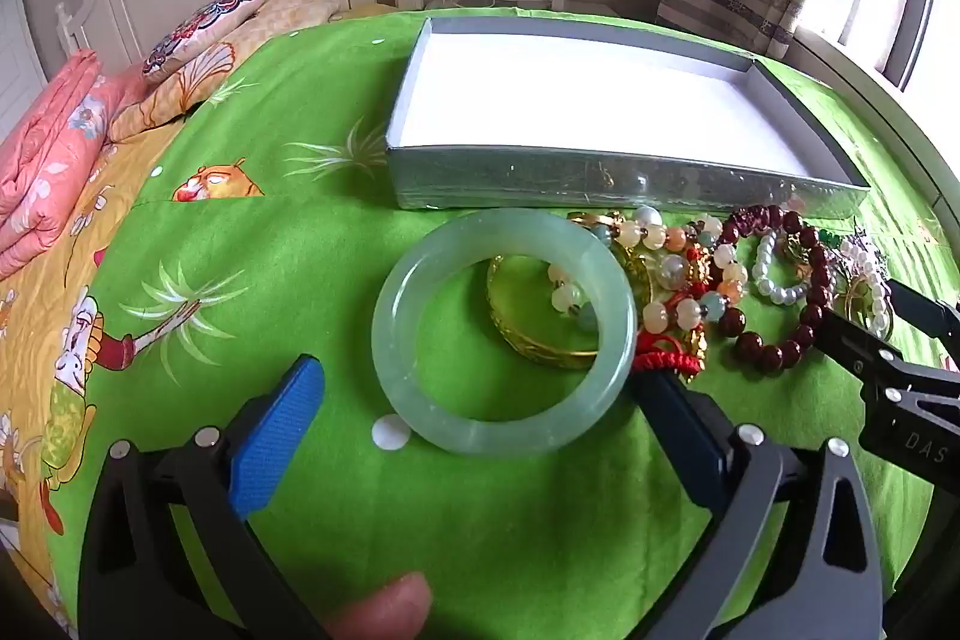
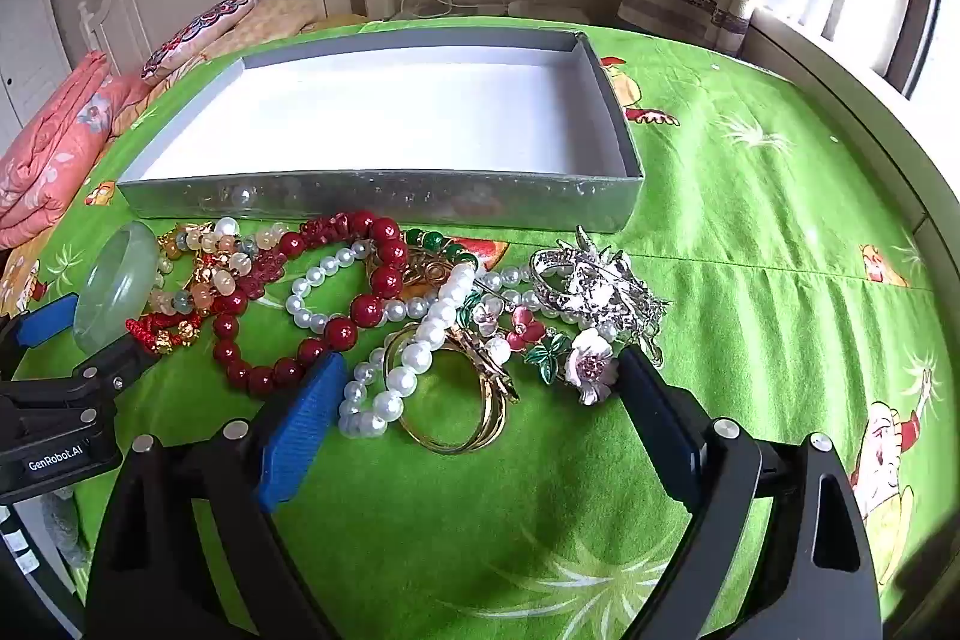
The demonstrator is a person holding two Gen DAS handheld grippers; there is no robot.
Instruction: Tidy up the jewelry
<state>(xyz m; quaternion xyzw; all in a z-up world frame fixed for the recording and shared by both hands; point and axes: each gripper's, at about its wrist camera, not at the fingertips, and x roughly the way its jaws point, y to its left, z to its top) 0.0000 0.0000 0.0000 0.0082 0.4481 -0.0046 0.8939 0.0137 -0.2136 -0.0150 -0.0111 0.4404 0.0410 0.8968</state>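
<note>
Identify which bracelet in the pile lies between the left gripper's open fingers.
The pale green jade bangle: a smooth solid ring at the pile's left end. The dark red bead bracelet and the white pearl bracelet are strung beads lying farther right.

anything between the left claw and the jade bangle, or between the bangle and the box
Nothing visible blocks the left claw: it is open, with the jade bangle lying right ahead between its fingers. The bangle does overlap a gold bangle and a pale bead string. The way to the box looks clear; only its near wall must be cleared.
</note>
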